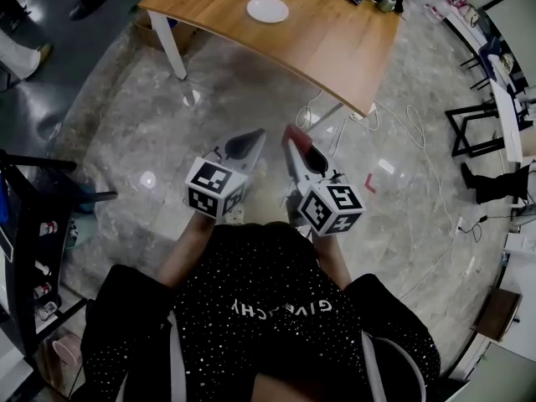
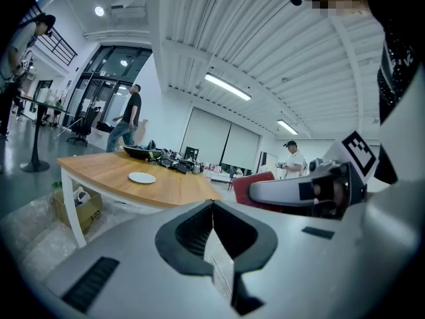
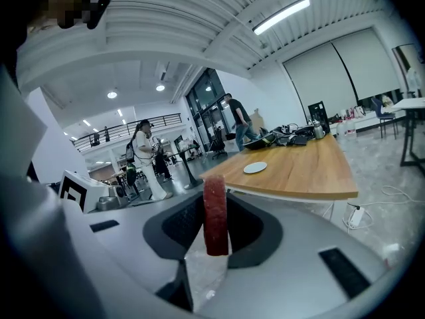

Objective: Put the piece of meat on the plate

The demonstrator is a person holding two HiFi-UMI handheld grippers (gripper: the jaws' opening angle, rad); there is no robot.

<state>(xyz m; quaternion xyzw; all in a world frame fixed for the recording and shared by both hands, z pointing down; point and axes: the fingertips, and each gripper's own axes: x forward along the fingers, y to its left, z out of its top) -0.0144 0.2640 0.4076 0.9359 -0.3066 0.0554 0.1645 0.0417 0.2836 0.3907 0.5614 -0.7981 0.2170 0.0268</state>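
Right gripper view, quick: what's in the jaws? (A)

A piece of meat (image 3: 215, 218), pinched btwn both pads. Jaws are part-closed, only as wide as the slab is thick. Nothing else in there. (B)

And the left gripper (image 2: 212, 205)? (A)

Jaws pressed together, tips meeting, empty. It's held beside the right gripper (image 1: 293, 141) in front of the person's body, both pointing toward the counter (image 1: 335, 48). (B)

So which step? (A)

Carry, I'd say. Pick-up looks done, placing not yet begun. The white plate (image 1: 268, 9) sits bare on the wooden counter, and the person stands on the marble floor (image 1: 126, 124) well apart from it. So the meat is in the air over the floor, nowhere near the plate. (B)

Next move needs? (A)

Prob. closing the gap to the counter first, w/ a firm grip. Then right gripper over the plate's middle, down low, jaws opened so the meat lands flat and not on the rim. Left one has no job that I can see. (B)

Meat's look? (A)

Dark red, rough grainy faces, a thin flat slab seen edge-on. It stands upright, squared top poking above the jaw tips, lower end hanging in the gap behind them. Head view shows only a red sliver at the tips. Real or fake, can't tell. It's held by a narrow band, so I'd guess it could swing or slip if jolted. (B)
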